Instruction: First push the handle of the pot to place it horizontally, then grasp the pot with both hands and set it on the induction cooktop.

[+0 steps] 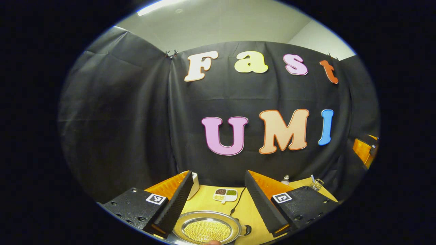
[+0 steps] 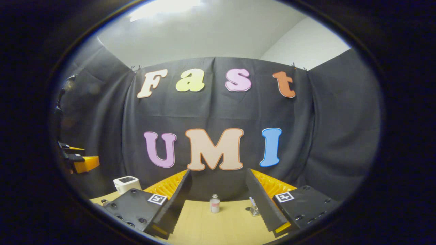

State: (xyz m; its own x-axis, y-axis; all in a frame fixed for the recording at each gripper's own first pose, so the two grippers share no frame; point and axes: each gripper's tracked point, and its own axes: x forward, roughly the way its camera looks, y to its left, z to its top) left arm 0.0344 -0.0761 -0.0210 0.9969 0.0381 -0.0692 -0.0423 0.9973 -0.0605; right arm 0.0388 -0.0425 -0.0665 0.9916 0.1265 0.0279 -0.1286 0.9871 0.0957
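Fingers of the left gripper (image 1: 216,200) were spread wide above the pot (image 1: 207,228), which sat near on the wooden table (image 1: 247,212) with yellow grains inside and its dark handle (image 1: 247,230) at the right. The right gripper (image 2: 218,204) was likewise spread, holding nothing. Nothing looked done yet; pushing, lifting and placing remained, while a sectioned dish (image 1: 225,194) of grains lay farther off.

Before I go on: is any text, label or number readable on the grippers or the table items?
No readable text.
Square markers on the left gripper and right gripper: coded patterns, no words.
Small bottle: label too small to read.
White device: top panel too blurred to read.
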